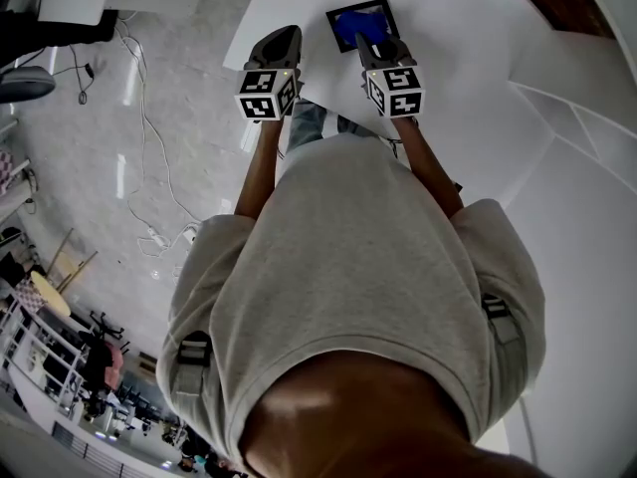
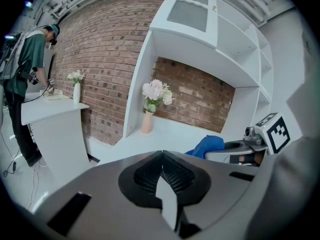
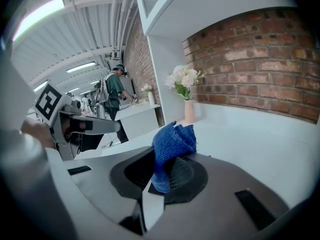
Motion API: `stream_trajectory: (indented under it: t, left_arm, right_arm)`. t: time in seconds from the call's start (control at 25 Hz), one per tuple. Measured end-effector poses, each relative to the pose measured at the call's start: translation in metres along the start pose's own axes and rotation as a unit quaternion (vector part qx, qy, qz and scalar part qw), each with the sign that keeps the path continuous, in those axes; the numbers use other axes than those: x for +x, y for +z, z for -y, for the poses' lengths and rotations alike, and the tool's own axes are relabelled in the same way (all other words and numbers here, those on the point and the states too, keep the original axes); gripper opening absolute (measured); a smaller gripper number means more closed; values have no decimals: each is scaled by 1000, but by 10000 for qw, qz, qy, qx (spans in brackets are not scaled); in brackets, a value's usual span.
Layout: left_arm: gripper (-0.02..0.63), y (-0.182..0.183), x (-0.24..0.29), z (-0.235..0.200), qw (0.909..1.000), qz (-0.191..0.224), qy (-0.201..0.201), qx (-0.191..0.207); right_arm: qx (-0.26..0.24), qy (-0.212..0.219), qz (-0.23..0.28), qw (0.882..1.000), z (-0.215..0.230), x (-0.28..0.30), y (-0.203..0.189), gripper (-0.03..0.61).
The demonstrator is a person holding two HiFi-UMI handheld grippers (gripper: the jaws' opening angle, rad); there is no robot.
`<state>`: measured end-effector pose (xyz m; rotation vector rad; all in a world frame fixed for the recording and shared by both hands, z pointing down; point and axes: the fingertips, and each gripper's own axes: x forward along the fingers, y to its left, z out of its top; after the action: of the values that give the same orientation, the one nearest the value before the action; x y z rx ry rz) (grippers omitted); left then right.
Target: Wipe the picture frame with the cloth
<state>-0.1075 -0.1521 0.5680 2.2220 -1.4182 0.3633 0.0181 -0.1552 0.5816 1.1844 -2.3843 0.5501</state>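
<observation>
The left gripper [image 1: 280, 40] is held over the white bench [image 1: 448, 28], jaws pressed together with nothing between them, just left of the black picture frame [image 1: 336, 18] lying flat there. The right gripper [image 1: 372, 48] is clamped on a bunched blue cloth [image 3: 172, 143], with its tip over the frame's near edge.

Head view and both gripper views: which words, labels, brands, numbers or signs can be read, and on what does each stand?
No text can be read in any view.
Cubes on the left gripper and the right gripper: black-and-white square markers only, no letters.
Picture frame: no print visible.
Cloth in the right gripper's jaws: no label visible.
</observation>
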Motion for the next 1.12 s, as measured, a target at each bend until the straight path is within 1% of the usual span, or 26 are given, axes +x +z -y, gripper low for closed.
stream_trajectory:
  t: [0.2,0.36,0.8,1.12]
  left_arm:
    - [15,-3,-5,-5,10000,-41,59,-39]
    - [15,-4,-5,-7,9999,-66,64,-48]
    - [15,1,4,-5,10000,-81,21,-3]
    - [15,4,13,-1,9999,-113,-38,40]
  right_arm:
    - [-45,317,-158,9994,-28,5,-13,57]
    - [92,362,-249,9990,-32,9,-24,57]
    - [298,148,-477,9983,-6,22,-44,57]
    - [482,-266,-597,9967,42,19,-58,57]
